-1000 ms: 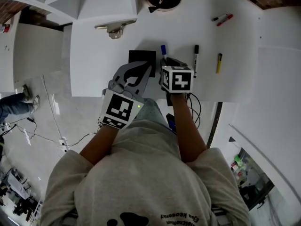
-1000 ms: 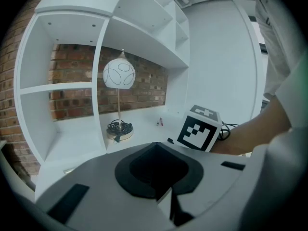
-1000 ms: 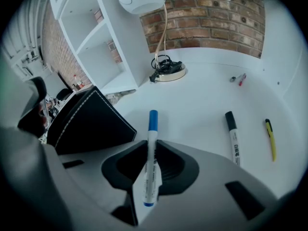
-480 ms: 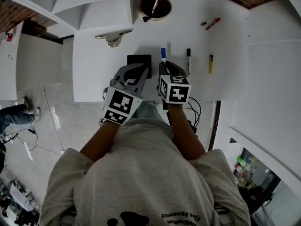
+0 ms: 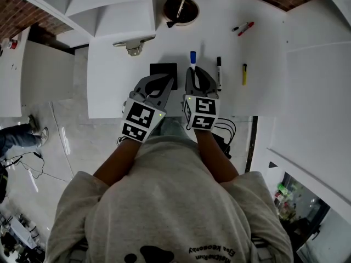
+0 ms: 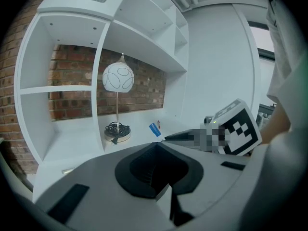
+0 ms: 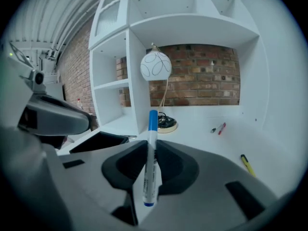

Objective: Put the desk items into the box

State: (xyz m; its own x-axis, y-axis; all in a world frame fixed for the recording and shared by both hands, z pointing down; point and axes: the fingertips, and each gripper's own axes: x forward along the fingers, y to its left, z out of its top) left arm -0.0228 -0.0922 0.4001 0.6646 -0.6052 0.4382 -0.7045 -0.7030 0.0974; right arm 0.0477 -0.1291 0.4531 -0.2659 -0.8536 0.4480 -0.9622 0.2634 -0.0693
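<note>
Right gripper (image 7: pixel 150 146) pinches a blue marker (image 7: pixel 150 162) in its 2 jaws over the desk's (image 5: pixel 120 81) near edge, between black box (image 5: pixel 163 70) and black marker (image 5: pixel 219 73); left gripper (image 5: pixel 165 80) seems pressed together.

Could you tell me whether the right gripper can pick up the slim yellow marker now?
Probably not yet: the right gripper is shut on a blue-capped white marker, though the slim yellow marker lies unobstructed.

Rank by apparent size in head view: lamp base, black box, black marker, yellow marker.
1-2. lamp base and black box: too close to rank; the left gripper covers part of the box
3. black marker
4. yellow marker
</note>
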